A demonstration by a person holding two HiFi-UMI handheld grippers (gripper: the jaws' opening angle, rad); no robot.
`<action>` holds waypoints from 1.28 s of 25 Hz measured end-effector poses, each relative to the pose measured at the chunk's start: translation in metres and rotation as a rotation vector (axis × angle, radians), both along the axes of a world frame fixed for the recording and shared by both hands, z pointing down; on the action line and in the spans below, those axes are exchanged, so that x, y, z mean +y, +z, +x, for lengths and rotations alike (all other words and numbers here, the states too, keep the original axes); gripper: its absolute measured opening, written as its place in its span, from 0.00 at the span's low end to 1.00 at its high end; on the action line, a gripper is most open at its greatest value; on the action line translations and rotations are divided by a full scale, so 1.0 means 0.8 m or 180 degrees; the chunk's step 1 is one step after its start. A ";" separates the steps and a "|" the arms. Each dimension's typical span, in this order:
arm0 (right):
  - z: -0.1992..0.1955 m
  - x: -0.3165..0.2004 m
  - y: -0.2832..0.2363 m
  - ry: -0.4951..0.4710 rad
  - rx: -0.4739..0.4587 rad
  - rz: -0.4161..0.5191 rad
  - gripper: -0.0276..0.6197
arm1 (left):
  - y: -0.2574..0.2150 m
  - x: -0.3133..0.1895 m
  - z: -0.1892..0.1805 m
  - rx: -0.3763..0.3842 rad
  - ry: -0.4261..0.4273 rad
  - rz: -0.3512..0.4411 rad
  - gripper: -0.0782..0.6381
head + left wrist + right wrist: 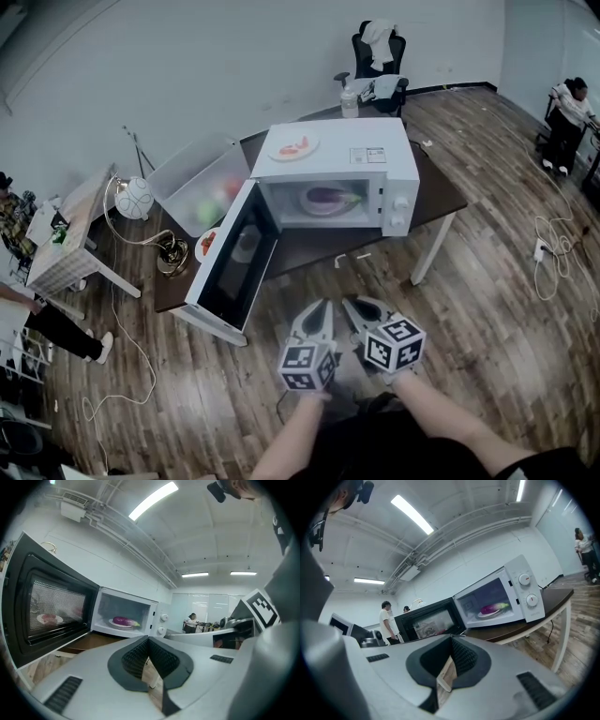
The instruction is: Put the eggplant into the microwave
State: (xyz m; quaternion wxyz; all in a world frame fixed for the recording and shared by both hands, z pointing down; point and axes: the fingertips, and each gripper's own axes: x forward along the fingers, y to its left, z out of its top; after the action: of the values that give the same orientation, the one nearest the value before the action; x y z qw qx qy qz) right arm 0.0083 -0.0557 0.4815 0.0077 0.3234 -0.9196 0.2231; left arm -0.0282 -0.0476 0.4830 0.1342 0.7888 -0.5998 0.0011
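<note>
Here the left gripper (321, 309) and the right gripper (354, 307) hang side by side, low in front of the person and well apart from the table (441, 192), each with its jaws pressed together at the tips and nothing between them. Beyond them the white microwave (375, 150) stands on the dark table with its door (234, 272) swung wide open to the left. The purple eggplant (325, 197) lies inside the microwave on a white plate (305, 202).
</note>
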 end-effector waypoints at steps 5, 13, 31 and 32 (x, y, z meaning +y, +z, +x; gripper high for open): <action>-0.012 0.002 -0.001 -0.0045 -0.0002 0.0018 0.04 | 0.001 0.005 -0.009 0.0005 -0.0037 -0.0014 0.11; -0.022 0.007 0.007 -0.0076 0.0054 0.0020 0.04 | 0.012 0.010 -0.018 0.0010 -0.0058 -0.0078 0.11; -0.015 0.004 0.010 -0.0005 0.0178 0.0071 0.04 | 0.011 0.006 -0.012 0.0020 -0.0008 -0.0028 0.11; -0.014 0.003 0.009 0.0000 0.0180 0.0072 0.04 | 0.010 0.006 -0.011 0.0015 -0.0002 -0.0025 0.11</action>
State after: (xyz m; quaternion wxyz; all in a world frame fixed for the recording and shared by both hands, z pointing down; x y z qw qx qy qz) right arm -0.0033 -0.0530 0.4891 0.0301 0.3297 -0.9214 0.2035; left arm -0.0373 -0.0429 0.4911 0.1388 0.7881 -0.5997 0.0015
